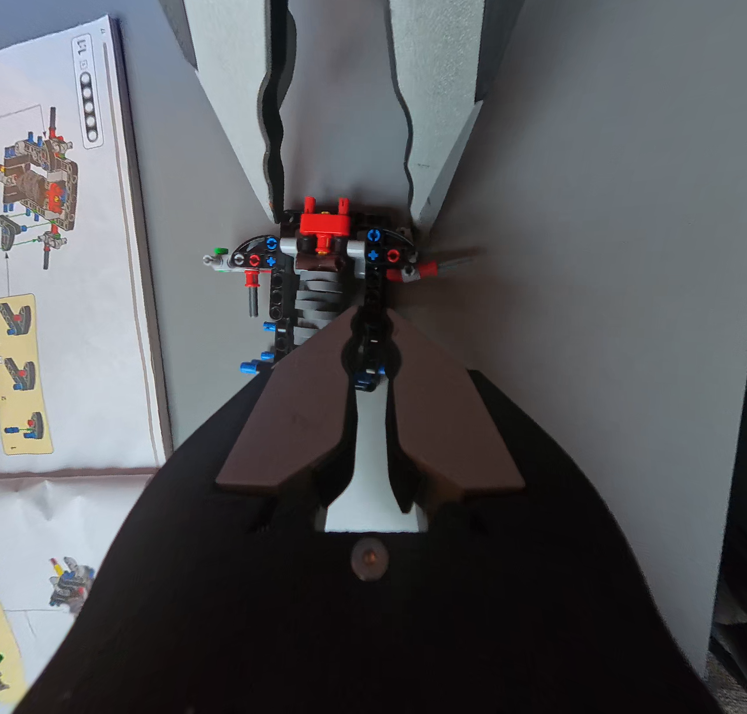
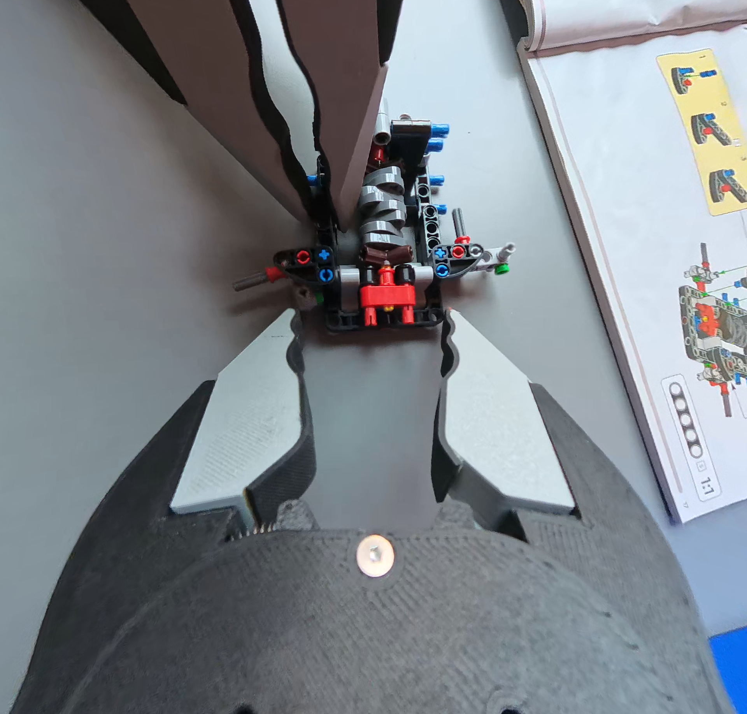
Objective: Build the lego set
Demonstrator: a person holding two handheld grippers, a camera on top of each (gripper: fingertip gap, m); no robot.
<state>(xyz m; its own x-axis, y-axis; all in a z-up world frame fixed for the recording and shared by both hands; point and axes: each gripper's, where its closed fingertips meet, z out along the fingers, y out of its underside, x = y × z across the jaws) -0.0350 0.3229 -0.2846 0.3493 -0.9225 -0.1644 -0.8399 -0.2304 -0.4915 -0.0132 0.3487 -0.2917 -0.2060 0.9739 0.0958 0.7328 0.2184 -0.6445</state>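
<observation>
The lego assembly (image 1: 323,257) (image 2: 384,249) lies on the grey table (image 1: 566,209). It is a black beam frame with grey cam pieces in the middle, a red block at one end, and blue and red pins. My left gripper (image 1: 372,314), with brown fingers, is shut on one long black side beam of the frame; it enters the right wrist view (image 2: 327,217) from the top. My right gripper (image 2: 370,322), with grey fingers, is open. Its tips stand at the two corners of the frame's red-block end; it also shows in the left wrist view (image 1: 347,213).
An open instruction booklet (image 1: 81,249) (image 2: 646,249) lies flat beside the assembly, on its green-stud side. A blue object (image 2: 727,662) shows at the lower right corner of the right wrist view. The table's edge (image 1: 715,573) runs down the right of the left wrist view. Across from one pair of fingers to the other is roughly 4 centimetres.
</observation>
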